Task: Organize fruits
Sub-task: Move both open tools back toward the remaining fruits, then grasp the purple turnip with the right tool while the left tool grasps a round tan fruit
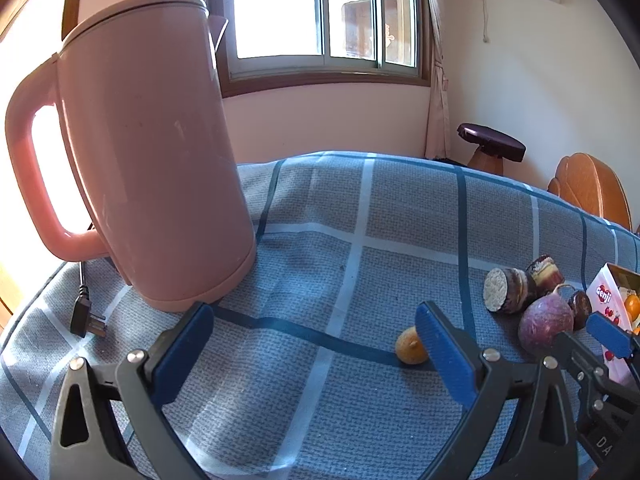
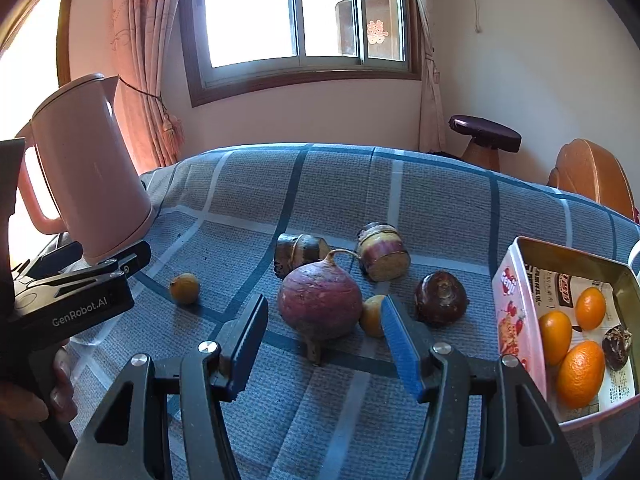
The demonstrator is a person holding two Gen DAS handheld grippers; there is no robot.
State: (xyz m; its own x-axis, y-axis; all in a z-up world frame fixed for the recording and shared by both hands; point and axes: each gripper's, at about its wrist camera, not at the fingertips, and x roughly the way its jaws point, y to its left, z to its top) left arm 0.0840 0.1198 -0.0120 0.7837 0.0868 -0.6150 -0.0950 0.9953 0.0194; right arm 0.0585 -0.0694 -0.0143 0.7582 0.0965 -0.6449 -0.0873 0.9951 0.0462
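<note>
On the blue checked tablecloth lie a large purple-red round fruit [image 2: 320,304], two cut sugarcane pieces [image 2: 300,252] [image 2: 384,250], a dark brown water chestnut [image 2: 442,298] and two small yellow fruits [image 2: 185,288] [image 2: 372,316]. My right gripper [image 2: 324,344] is open and empty, its fingers either side of the near edge of the purple fruit. My left gripper [image 1: 316,356] is open and empty; one small yellow fruit [image 1: 410,346] lies by its right fingertip. A pink tin box [image 2: 516,320] at the right holds three oranges [image 2: 580,372] and a dark piece.
A tall pink electric kettle [image 1: 148,160] stands at the left, its black plug [image 1: 86,320] lying on the cloth. A dark stool [image 2: 484,136] and a wooden chair [image 2: 592,176] stand beyond the table's far right edge.
</note>
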